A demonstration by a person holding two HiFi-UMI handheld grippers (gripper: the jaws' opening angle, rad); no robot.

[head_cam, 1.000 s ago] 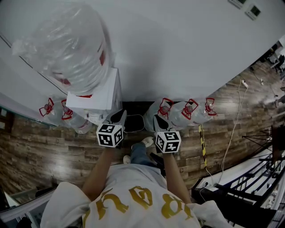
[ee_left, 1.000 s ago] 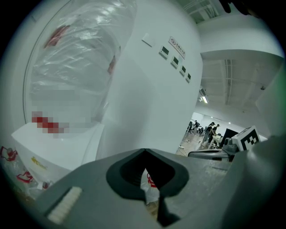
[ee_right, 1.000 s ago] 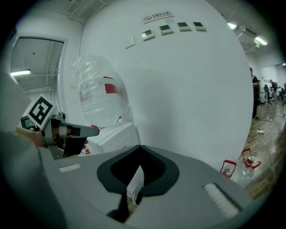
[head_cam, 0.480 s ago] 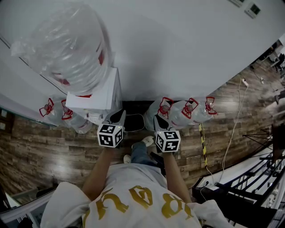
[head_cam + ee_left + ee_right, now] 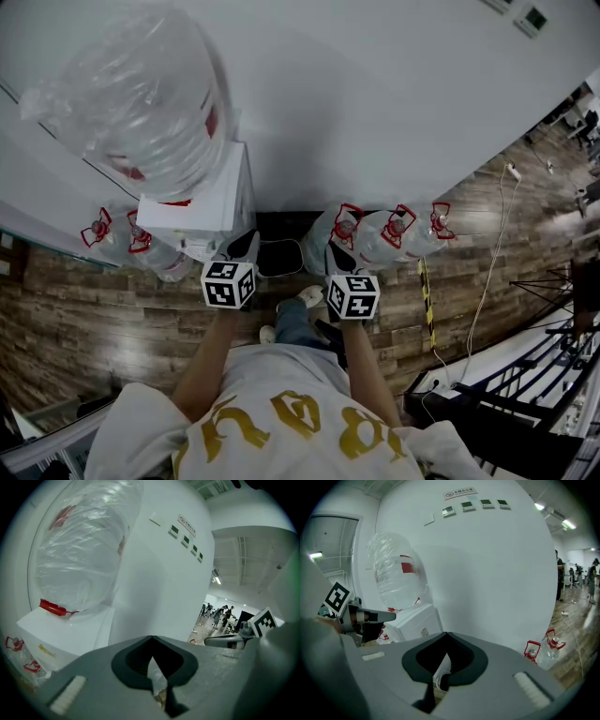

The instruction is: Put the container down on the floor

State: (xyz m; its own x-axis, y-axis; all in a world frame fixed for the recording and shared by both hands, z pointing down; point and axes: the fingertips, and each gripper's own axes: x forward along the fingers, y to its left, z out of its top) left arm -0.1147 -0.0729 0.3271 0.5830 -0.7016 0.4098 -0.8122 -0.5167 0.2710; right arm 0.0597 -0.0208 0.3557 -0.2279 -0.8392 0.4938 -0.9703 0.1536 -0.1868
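Observation:
Both grippers are held side by side in front of a white water dispenser [image 5: 204, 208], above the wood floor. My left gripper [image 5: 247, 243] is shut with nothing in it, and so is my right gripper [image 5: 333, 252]. The left gripper view looks past the closed left gripper [image 5: 151, 639] at the big plastic-wrapped water bottle [image 5: 79, 555] on the dispenser. Over the closed right gripper [image 5: 446, 634], the same bottle [image 5: 396, 578] shows. Clear water jugs [image 5: 380, 238] with red caps stand on the floor just right of my right gripper. I cannot tell which container the task means.
More red-capped jugs [image 5: 139, 246] stand left of the dispenser. A dark rectangular object [image 5: 280, 257] lies at the wall's foot between the grippers. A white cable [image 5: 487, 281] and a yellow-black strip [image 5: 427, 309] run over the floor at right. A black railing [image 5: 530, 398] is at lower right.
Hardly anything: the left gripper's marker cube has drifted slightly left. Both grippers stay shut and hold nothing.

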